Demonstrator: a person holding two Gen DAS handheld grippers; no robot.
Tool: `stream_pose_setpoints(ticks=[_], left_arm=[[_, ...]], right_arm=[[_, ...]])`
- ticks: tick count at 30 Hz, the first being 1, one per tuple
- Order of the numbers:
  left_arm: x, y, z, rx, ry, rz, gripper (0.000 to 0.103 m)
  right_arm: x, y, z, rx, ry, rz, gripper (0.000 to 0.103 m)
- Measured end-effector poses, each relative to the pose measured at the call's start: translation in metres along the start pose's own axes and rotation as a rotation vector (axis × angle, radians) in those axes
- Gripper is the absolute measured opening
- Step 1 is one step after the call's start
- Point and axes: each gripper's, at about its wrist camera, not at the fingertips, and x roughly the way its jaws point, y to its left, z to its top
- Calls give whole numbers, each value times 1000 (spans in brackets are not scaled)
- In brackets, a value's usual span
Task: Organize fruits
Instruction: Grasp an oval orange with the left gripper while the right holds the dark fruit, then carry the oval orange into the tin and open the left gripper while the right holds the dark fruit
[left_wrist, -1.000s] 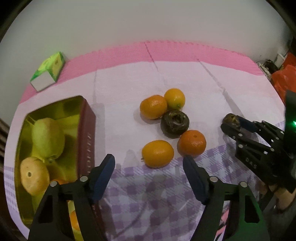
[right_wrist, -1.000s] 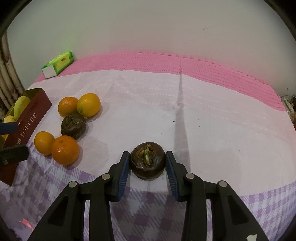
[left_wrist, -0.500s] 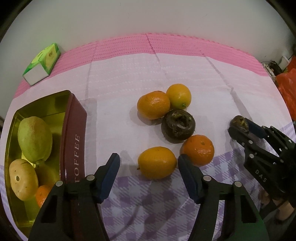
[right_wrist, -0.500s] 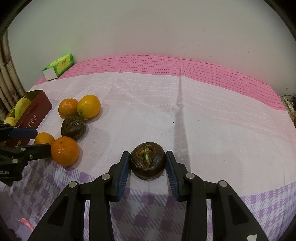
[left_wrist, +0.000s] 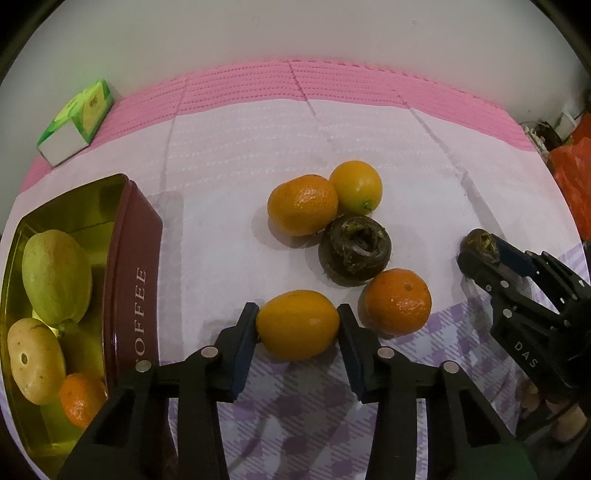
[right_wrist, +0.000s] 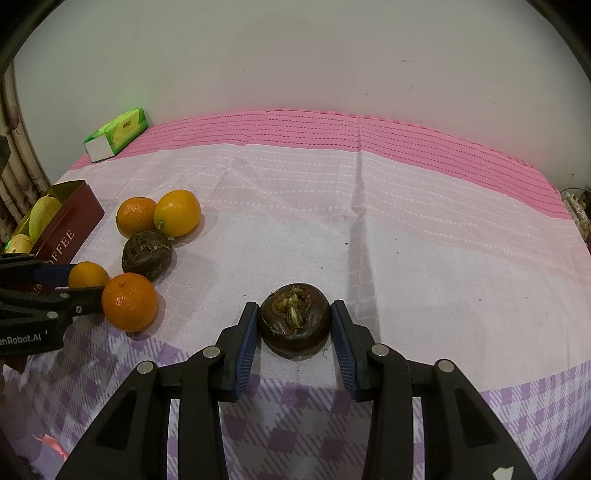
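My left gripper is shut on a yellow-orange citrus fruit that rests on the cloth; both pads press its sides. Just beyond it lie an orange, a dark brown fruit, another orange and a yellower one. To the left stands an open maroon tin holding a green pear, a pale fruit and a small orange. My right gripper is shut on a second dark brown fruit, also resting on the cloth.
A green tissue pack lies at the far left by the wall. An orange-red bag sits past the table's right edge. The pink and lilac cloth stretches bare to the right of the fruits.
My left gripper came down and forward around the nearest yellow-orange fruit, and its jaws closed onto it. The right gripper kept still with its dark fruit.
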Motion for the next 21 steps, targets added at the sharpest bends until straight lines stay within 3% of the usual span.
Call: stream_pose_setpoints(ticks=[7,21], left_arm=[[-11,1,-4,-16,-3,-14,44],[-67,17,-16,-35,-112,20,44]], right_arm=[[0,0,0,0,0,0,37],[2,2,0,-6,2,-9,37]])
